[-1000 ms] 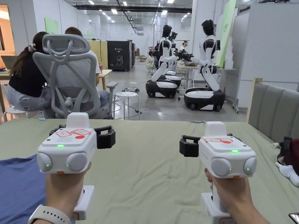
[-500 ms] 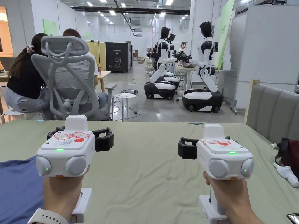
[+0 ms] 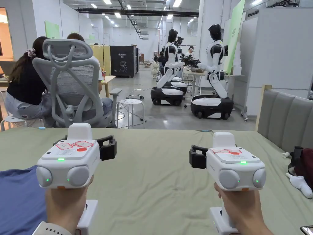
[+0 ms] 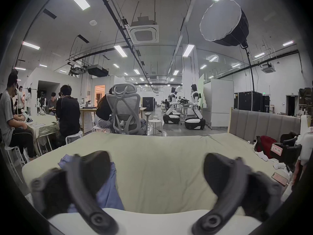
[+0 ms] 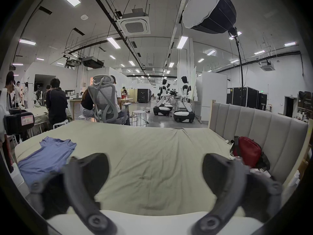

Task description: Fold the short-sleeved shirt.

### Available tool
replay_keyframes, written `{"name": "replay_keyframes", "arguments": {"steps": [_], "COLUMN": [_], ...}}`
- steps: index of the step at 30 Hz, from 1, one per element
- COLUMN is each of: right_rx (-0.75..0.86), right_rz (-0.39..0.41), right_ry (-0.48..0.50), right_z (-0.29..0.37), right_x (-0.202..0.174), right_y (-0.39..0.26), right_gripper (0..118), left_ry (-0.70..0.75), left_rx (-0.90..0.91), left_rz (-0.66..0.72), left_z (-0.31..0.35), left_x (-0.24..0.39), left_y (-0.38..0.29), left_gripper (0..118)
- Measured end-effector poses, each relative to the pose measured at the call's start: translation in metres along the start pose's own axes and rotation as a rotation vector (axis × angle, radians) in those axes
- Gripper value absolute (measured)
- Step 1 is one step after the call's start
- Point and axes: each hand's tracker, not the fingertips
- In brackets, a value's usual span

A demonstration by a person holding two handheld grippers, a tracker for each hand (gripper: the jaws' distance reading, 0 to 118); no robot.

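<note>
A blue short-sleeved shirt [image 3: 18, 199] lies flat on the green bed sheet [image 3: 159, 183] at the near left; it also shows spread out in the right gripper view [image 5: 49, 155] and behind a jaw in the left gripper view [image 4: 110, 193]. My left gripper [image 4: 156, 172] is held above the sheet just right of the shirt, jaws wide apart with nothing between them. My right gripper [image 5: 155, 172] hovers over the bare middle of the sheet, open and empty. In the head view both white gripper bodies, left [image 3: 68, 160] and right [image 3: 233, 163], sit side by side in a person's hands.
A padded grey headboard [image 3: 287, 116] runs along the bed's right side, with a red bag [image 5: 247, 150] and white items [image 3: 301, 183] against it. A phone [image 3: 307, 230] lies at the near right. Beyond the bed's far edge stand an office chair [image 3: 71, 82], seated people, a stool [image 3: 133, 105] and humanoid robots [image 3: 214, 73].
Both grippers have sunk slightly in the picture as the head camera shifted; they stay open and level. The shirt has not moved.
</note>
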Motion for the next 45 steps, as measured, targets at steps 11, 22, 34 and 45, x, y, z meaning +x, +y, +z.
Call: {"name": "replay_keyframes", "arguments": {"steps": [11, 22, 34, 45], "right_rx": [0.042, 0.049, -0.041, -0.141], "right_rz": [0.030, 0.041, 0.074, 0.163], "right_ry": [-0.043, 0.195, 0.516, 0.527], "right_z": [0.005, -0.041, -0.069, -0.138], "right_x": [-0.007, -0.146, -0.297, -0.314], "right_y": [-0.001, 0.017, -0.010, -0.035], "right_gripper": [1, 1, 0, 0], "left_ry": [0.043, 0.349, 0.451, 0.144], "left_rx": [0.004, -0.036, -0.398, -0.874], "left_rz": [0.001, -0.005, 0.028, 0.162], "left_z": [0.002, 0.030, 0.026, -0.194], "left_x": [-0.013, -0.155, -0.276, -0.257], "left_y": [-0.013, -0.011, -0.049, -0.128], "left_gripper": [0, 0, 0, 0]}}
